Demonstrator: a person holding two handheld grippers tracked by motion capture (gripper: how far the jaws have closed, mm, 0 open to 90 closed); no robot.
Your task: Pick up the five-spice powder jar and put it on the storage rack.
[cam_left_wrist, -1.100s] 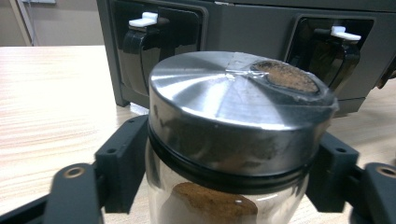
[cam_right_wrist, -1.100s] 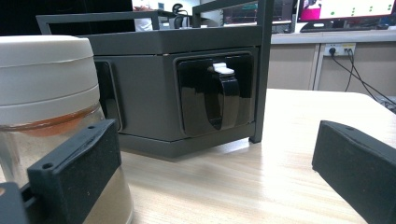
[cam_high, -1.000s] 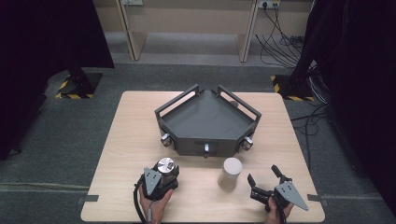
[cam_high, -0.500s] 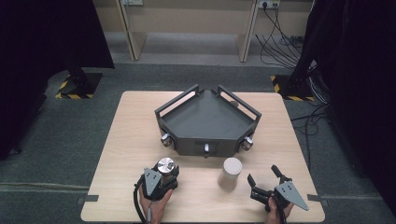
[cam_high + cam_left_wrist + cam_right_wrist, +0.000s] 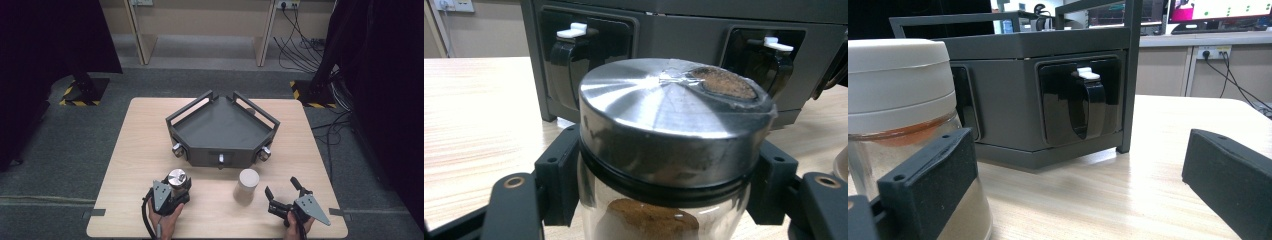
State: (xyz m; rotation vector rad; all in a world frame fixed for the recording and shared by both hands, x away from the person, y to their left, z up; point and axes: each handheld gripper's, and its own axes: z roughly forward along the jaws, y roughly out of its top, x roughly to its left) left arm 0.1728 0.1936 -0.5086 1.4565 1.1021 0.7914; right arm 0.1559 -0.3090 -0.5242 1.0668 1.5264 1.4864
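Currently the left gripper [image 5: 176,187] is clenched on a glass spice jar with a steel lid [image 5: 176,178] — in the left gripper view the black jaws press against the glass on both sides, just below the lid's black sealing ring. Brown powder is visible inside the glass, and a patch of the same powder lies under clear tape on the lid top [image 5: 723,82]. The jar stands upright on the wooden table [image 5: 135,150], near the front-left corner of the dark grey rack [image 5: 222,125], apart from it and on the person's side.

The right gripper [image 5: 287,192] is released: its jaws stand wide apart with nothing between them. It rests near the table's front edge, to the right of the rack's front face. A second spice jar with a cream lid [image 5: 248,184] stands upright between the two grippers, just in front of the rack's front face. In the right gripper view this jar [image 5: 898,100] sits just beyond the left-hand jaw, outside the gap; whether jaw and jar touch cannot be told.

The rack is a five-sided tray with raised rails, set at the table's centre. Its front faces carry recessed pockets — each holds a black clip with a white tab [image 5: 1087,72]. Round metal caps [image 5: 177,149] show at the rack's front corners.
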